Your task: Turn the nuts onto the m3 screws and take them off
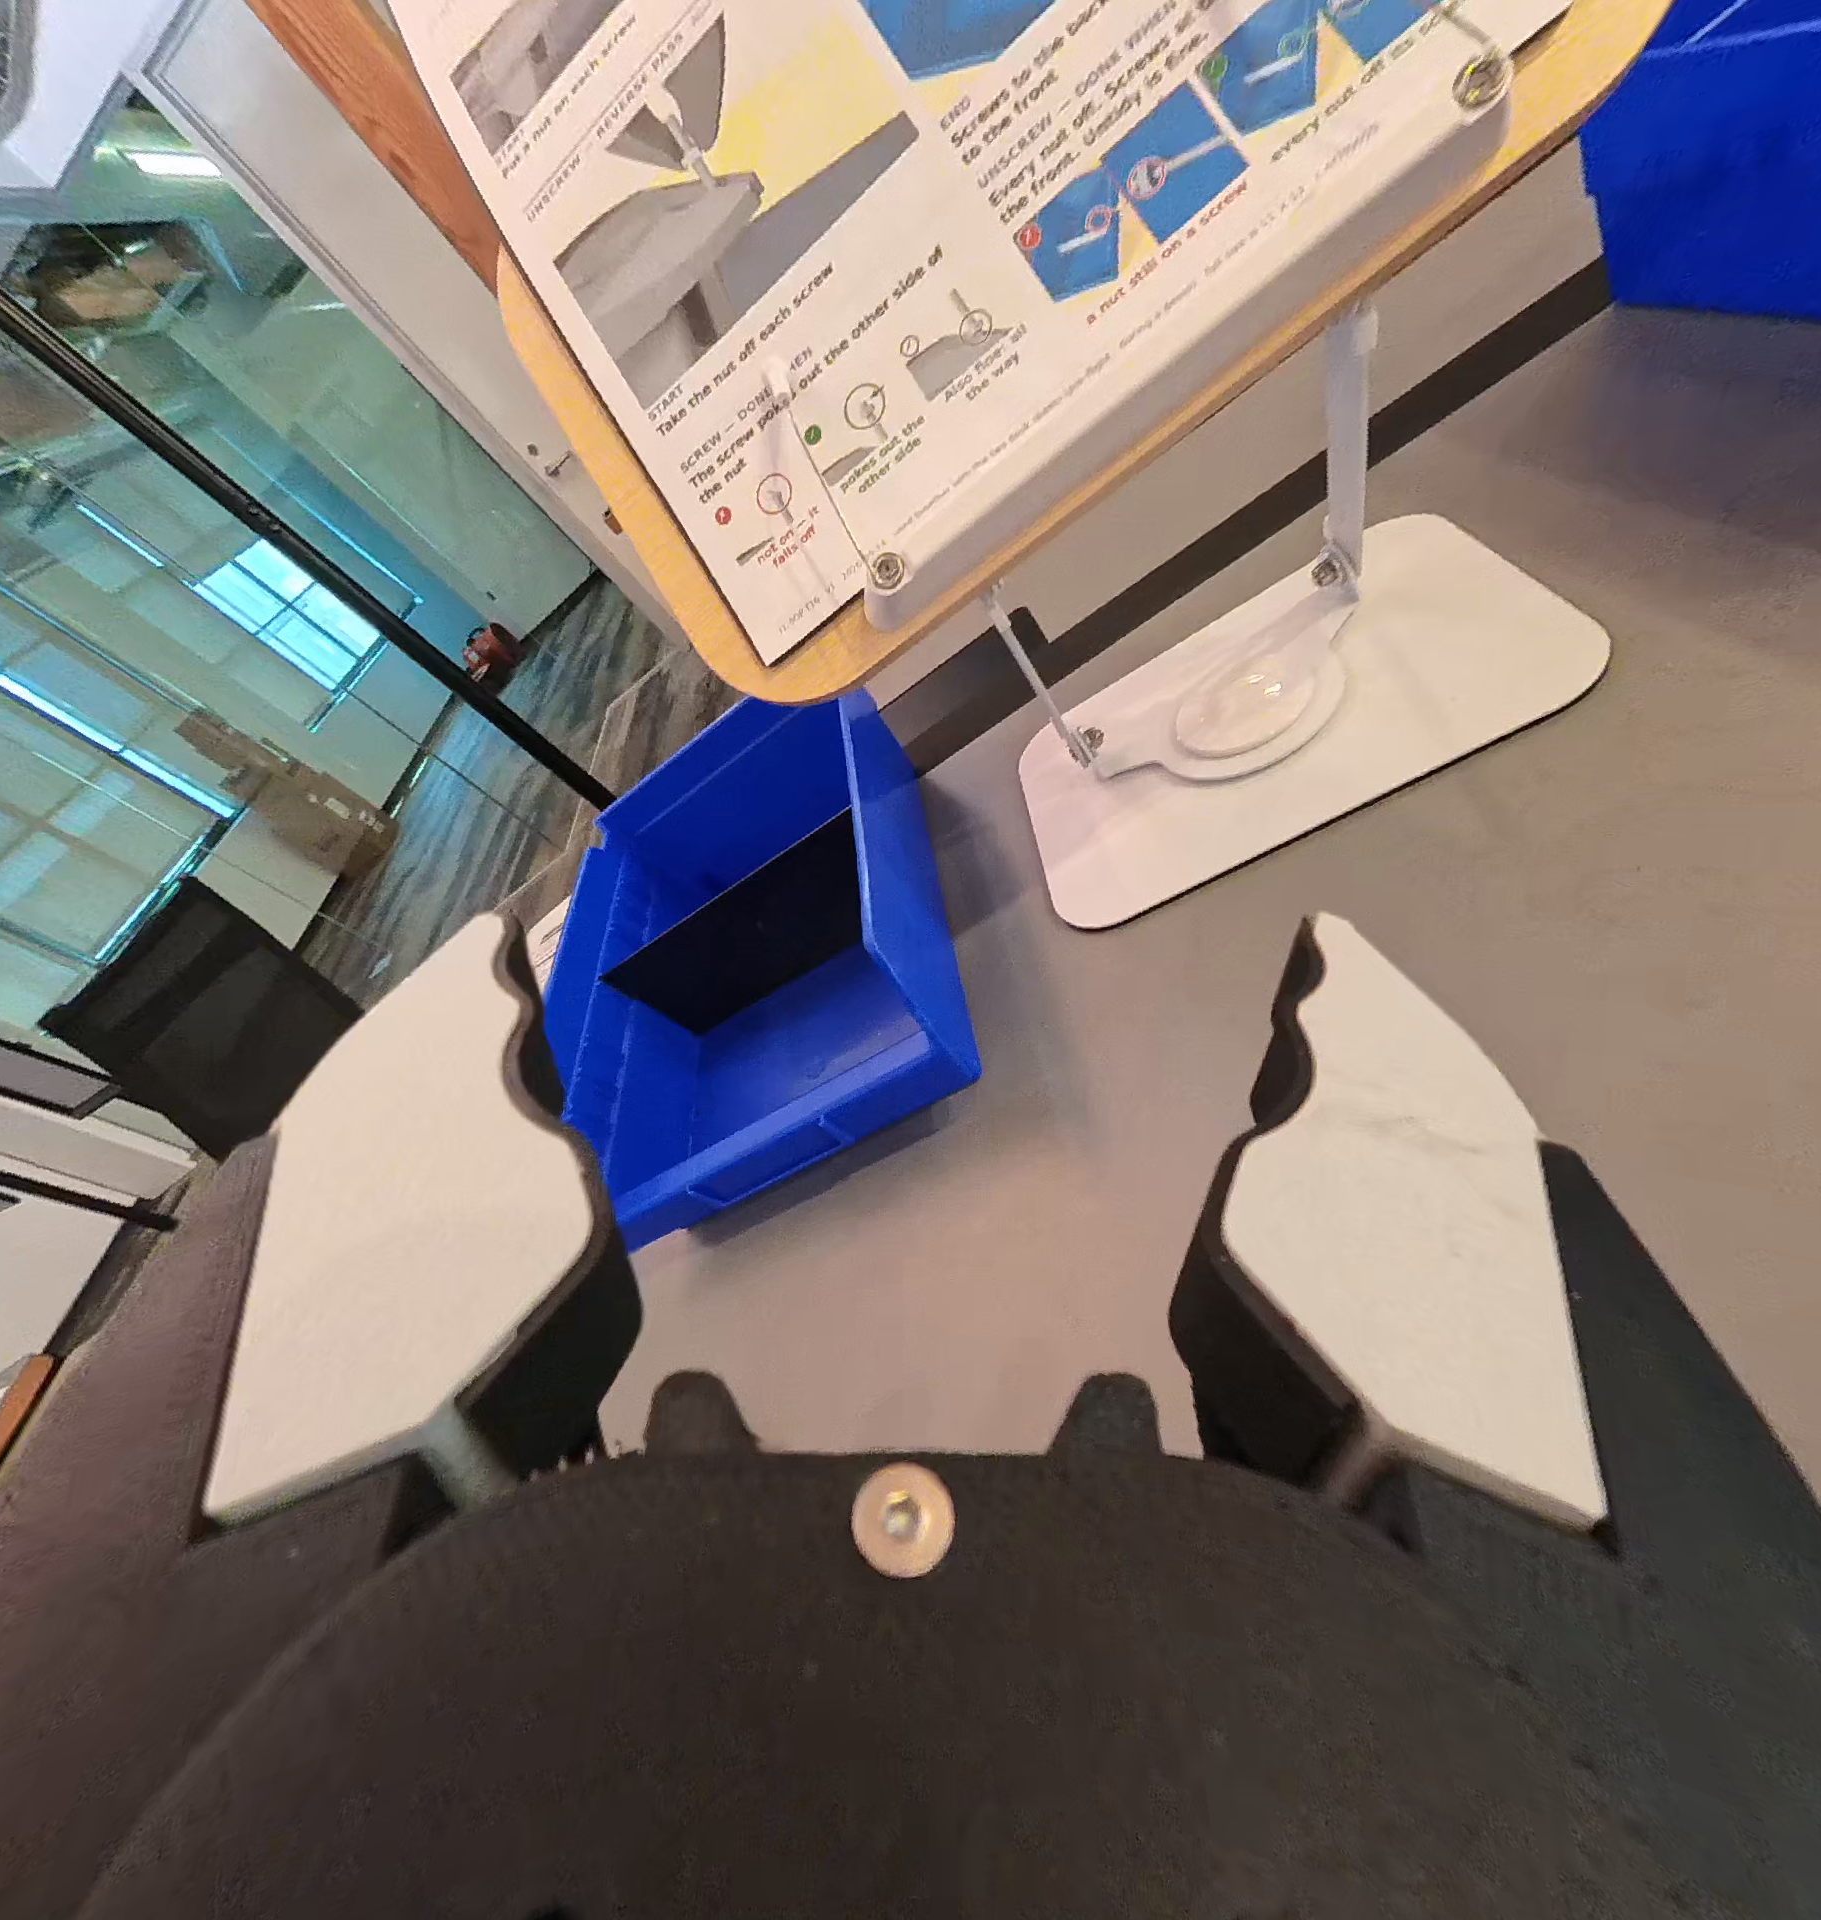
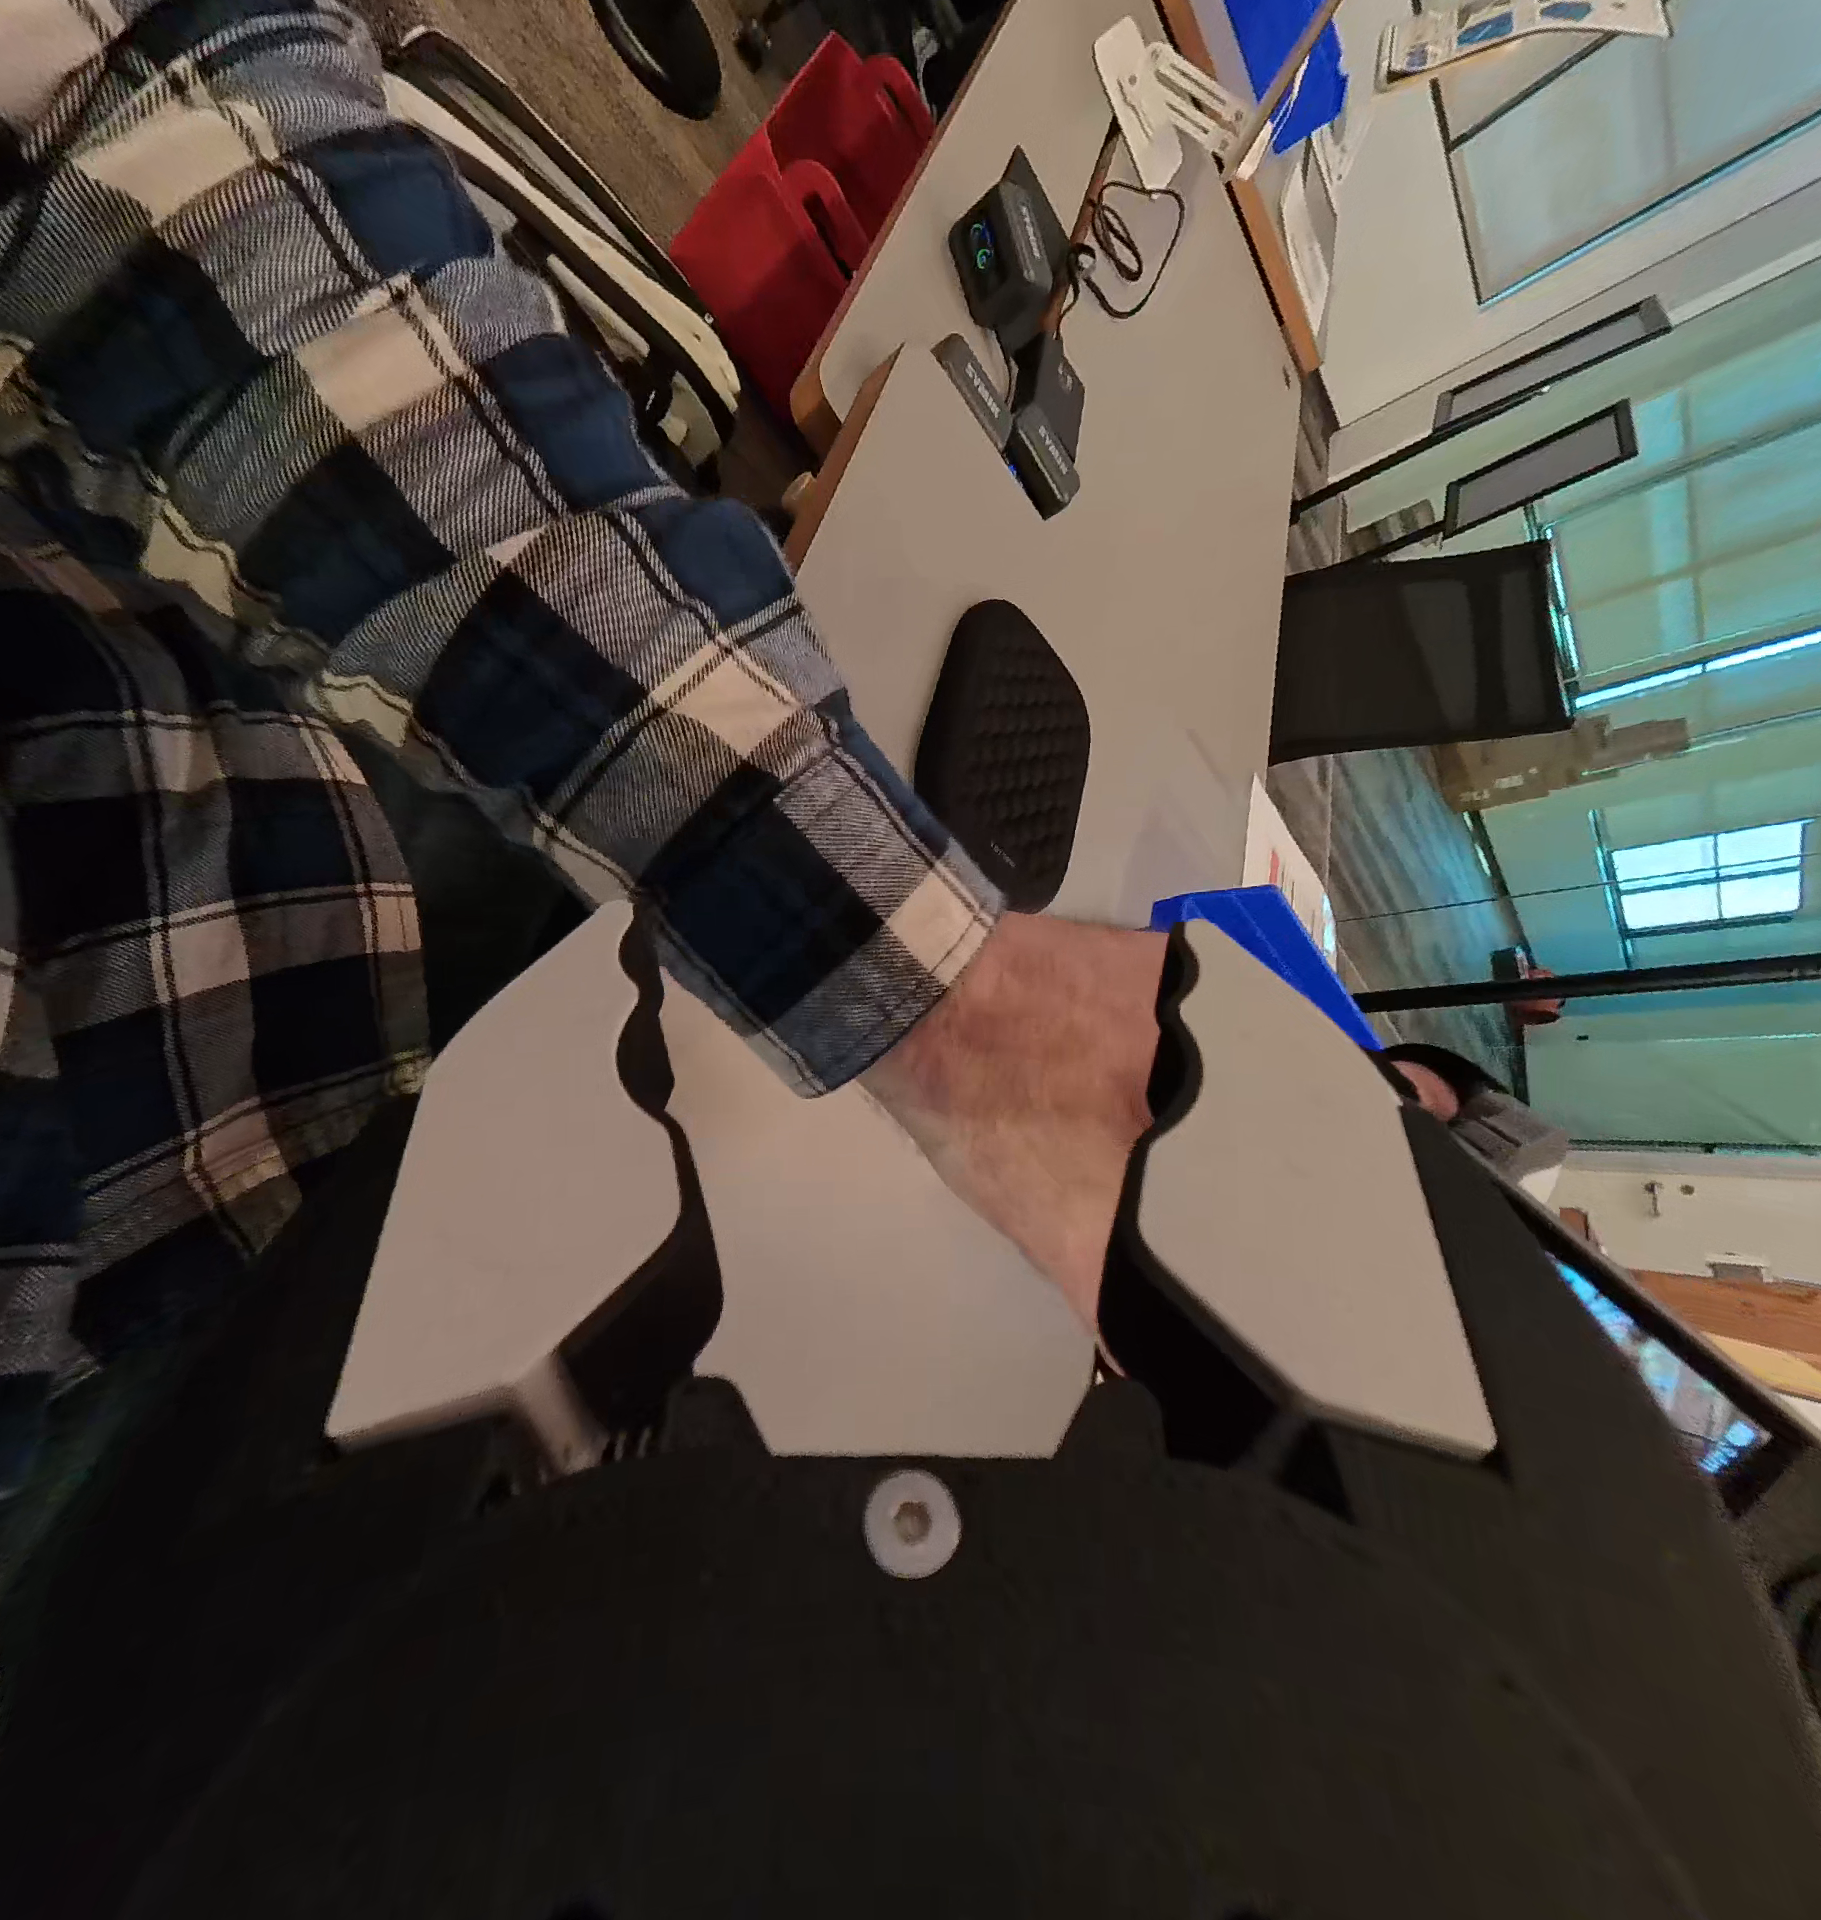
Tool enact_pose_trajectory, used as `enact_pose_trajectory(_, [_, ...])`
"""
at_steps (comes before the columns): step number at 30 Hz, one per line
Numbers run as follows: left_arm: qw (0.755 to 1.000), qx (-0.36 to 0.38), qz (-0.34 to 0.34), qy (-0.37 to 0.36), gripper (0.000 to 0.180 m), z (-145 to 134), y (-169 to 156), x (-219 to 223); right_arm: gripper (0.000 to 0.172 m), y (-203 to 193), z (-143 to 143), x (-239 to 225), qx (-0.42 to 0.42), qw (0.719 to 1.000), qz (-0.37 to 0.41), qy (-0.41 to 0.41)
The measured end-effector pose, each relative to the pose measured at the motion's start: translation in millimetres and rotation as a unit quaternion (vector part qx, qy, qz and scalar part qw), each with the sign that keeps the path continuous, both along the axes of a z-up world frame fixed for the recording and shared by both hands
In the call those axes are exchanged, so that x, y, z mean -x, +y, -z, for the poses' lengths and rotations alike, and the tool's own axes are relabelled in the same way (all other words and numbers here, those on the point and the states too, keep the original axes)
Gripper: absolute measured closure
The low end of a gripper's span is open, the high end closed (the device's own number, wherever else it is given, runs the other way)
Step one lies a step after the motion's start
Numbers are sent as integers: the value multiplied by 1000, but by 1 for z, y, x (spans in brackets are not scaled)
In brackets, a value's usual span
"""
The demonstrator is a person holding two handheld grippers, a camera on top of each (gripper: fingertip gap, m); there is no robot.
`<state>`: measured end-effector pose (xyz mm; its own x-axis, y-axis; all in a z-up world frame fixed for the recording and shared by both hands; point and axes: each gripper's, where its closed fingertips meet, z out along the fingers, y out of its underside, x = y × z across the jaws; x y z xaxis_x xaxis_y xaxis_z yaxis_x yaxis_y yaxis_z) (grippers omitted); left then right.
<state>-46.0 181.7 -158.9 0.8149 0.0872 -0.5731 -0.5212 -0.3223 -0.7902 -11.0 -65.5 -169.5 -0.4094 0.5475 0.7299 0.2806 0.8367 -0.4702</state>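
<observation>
My left gripper (image 1: 911, 940) is open with nothing between its pads, held above the grey table (image 1: 1457, 1039). Just ahead of its left finger stands a small blue bin (image 1: 781, 1060) with a dark divider inside; no contents show. My right gripper (image 2: 911, 940) is open too and grips nothing. Beyond its jaws, farther off, are a person's wrist (image 2: 1031, 1060) and plaid sleeve (image 2: 532, 623). A corner of the blue bin (image 2: 1259, 935) shows past its right finger.
A printed instruction sheet on a wooden board (image 1: 989, 260) leans on a white stand with a flat base (image 1: 1405, 748). A larger blue bin (image 1: 1747, 156) sits at the top right. A black textured pad (image 2: 999, 748), small black devices (image 2: 1020, 405) and a cable lie on the table. The left gripper's tips are roughly 25 cm from the right gripper's.
</observation>
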Motion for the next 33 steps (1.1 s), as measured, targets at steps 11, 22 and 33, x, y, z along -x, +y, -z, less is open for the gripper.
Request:
enact_pose_trajectory(11, [1000, -7, 1, -18, 51, -7, -1, 4, 81, -19, -14, -6, -24, 999, -21, 13])
enact_pose_trajectory(22, [997, -42, 15, -69, 54, -31, -8, 25, 75, 53, -59, -30, 12, 992, 72, 99])
enact_pose_trajectory(33, [940, -205, 261, -84, 74, -142, -84, -18, 82, 230, -47, -109, 69, 924, 356, 124])
